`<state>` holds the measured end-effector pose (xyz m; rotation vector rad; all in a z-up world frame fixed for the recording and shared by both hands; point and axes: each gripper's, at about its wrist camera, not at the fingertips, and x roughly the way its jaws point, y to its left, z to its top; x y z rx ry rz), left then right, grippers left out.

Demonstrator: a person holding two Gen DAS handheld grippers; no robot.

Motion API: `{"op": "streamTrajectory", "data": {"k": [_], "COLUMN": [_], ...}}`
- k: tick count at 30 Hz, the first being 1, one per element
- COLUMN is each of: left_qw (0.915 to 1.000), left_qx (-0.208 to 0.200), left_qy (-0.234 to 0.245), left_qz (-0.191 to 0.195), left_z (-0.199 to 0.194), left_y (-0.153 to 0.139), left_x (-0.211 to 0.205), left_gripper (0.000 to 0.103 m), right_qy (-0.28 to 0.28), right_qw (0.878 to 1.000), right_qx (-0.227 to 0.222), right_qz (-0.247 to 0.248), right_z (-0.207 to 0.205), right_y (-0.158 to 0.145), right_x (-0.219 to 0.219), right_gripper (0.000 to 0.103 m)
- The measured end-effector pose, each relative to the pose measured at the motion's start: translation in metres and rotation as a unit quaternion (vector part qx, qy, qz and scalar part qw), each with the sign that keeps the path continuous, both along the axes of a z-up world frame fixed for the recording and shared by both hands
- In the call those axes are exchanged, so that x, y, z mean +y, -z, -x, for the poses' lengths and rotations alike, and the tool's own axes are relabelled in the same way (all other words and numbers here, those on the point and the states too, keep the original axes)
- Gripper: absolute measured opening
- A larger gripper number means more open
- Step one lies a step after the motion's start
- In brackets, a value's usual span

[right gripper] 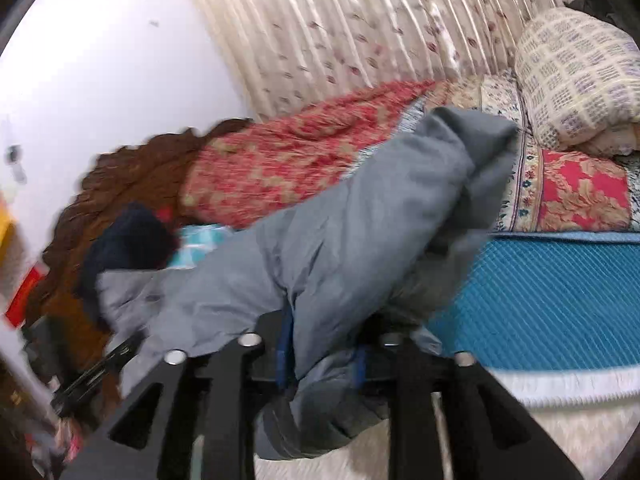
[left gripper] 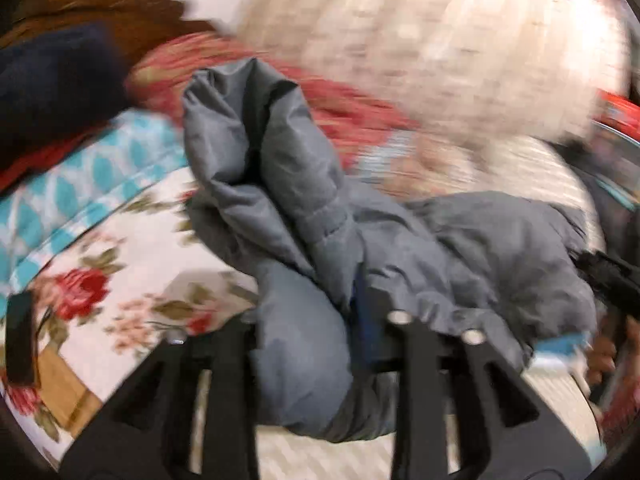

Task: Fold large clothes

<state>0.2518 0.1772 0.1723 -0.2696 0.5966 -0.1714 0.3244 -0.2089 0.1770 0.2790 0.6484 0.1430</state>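
A grey padded jacket (left gripper: 280, 152) hangs bunched up above the bed, one thick fold standing upright in the left wrist view. My left gripper (left gripper: 308, 332) is shut on a puffy part of it, and the fabric bulges out between and below the fingers. In the right wrist view the same jacket (right gripper: 360, 216) stretches away to the upper right. My right gripper (right gripper: 322, 344) is shut on another bunch of it, with cloth pinched between the blue pads (right gripper: 284, 340). The left wrist view is blurred.
Under the jacket lie a floral sheet (left gripper: 120, 248), a teal patterned cloth (left gripper: 80, 176) and a blue ribbed mat (right gripper: 552, 292). A red patterned blanket (right gripper: 280, 168), a dark navy garment (right gripper: 132, 240) and a checked pillow (right gripper: 580, 72) lie further back. A carved wooden headboard (right gripper: 120, 184) and pleated curtain (right gripper: 360, 20) close the far side.
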Motion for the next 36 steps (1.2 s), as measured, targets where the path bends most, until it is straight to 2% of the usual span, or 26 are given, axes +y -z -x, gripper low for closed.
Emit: {"op": "streamTrajectory", "data": {"k": [1, 2, 3, 4, 5, 6, 10, 13, 15, 17, 21, 24, 28, 31, 33, 36], "left_qw": [0.9983, 0.9953, 0.9893, 0.9797, 0.9735, 0.9742, 0.9812, 0.9834, 0.9849, 0.9872, 0.9905, 0.9873, 0.9785, 0.9737, 0.9716, 0.9683], "left_qx": [0.043, 0.08, 0.129, 0.183, 0.207, 0.203, 0.172, 0.139, 0.125, 0.115, 0.112, 0.132, 0.159, 0.175, 0.18, 0.192], "left_qy": [-0.035, -0.046, -0.053, -0.061, -0.072, -0.082, -0.085, -0.116, -0.119, -0.11, -0.054, -0.003, 0.059, 0.085, 0.093, 0.103], "left_qz": [-0.019, -0.03, -0.043, -0.056, -0.064, -0.053, -0.019, 0.004, 0.013, 0.001, -0.058, -0.088, -0.117, -0.118, -0.123, -0.122], "left_z": [-0.027, -0.047, -0.065, -0.078, -0.082, -0.078, -0.056, -0.019, 0.007, 0.035, 0.091, 0.129, 0.186, 0.216, 0.233, 0.254], "left_y": [0.029, 0.053, 0.087, 0.122, 0.142, 0.155, 0.149, 0.131, 0.115, 0.102, 0.096, 0.105, 0.117, 0.123, 0.125, 0.131], "left_x": [-0.001, -0.002, -0.004, -0.004, -0.003, 0.002, 0.02, 0.034, 0.038, 0.032, -0.007, -0.041, -0.081, -0.098, -0.108, -0.12], "left_gripper": [0.061, 0.063, 0.063, 0.061, 0.061, 0.065, 0.065, 0.065, 0.065, 0.065, 0.065, 0.065, 0.065, 0.065, 0.065, 0.065], "right_qy": [0.026, 0.061, 0.087, 0.114, 0.123, 0.128, 0.127, 0.104, 0.091, 0.069, 0.029, -0.001, -0.026, -0.026, -0.02, -0.022], "right_qw": [0.999, 0.994, 0.987, 0.981, 0.98, 0.981, 0.982, 0.987, 0.987, 0.988, 0.986, 0.98, 0.974, 0.969, 0.972, 0.97], "right_qx": [0.018, 0.054, 0.09, 0.121, 0.126, 0.127, 0.112, 0.118, 0.128, 0.138, 0.165, 0.196, 0.22, 0.244, 0.233, 0.24], "right_qz": [0.033, 0.078, 0.102, 0.104, 0.091, 0.075, 0.082, 0.042, 0.02, 0.013, 0.014, 0.03, 0.044, 0.022, -0.003, -0.017], "right_z": [-0.019, -0.039, -0.05, -0.051, -0.047, -0.036, 0.019, 0.061, 0.078, 0.103, 0.15, 0.185, 0.24, 0.279, 0.313, 0.348], "right_y": [0.016, 0.045, 0.071, 0.099, 0.111, 0.125, 0.147, 0.153, 0.155, 0.158, 0.166, 0.175, 0.184, 0.195, 0.198, 0.2], "right_x": [0.002, 0.003, 0.001, -0.008, -0.013, -0.021, -0.032, -0.028, -0.015, -0.001, 0.029, 0.049, 0.062, 0.058, 0.054, 0.056], "right_gripper": [0.082, 0.083, 0.083, 0.083, 0.083, 0.083, 0.083, 0.083, 0.083, 0.083, 0.083, 0.083, 0.083, 0.084, 0.084, 0.085]}}
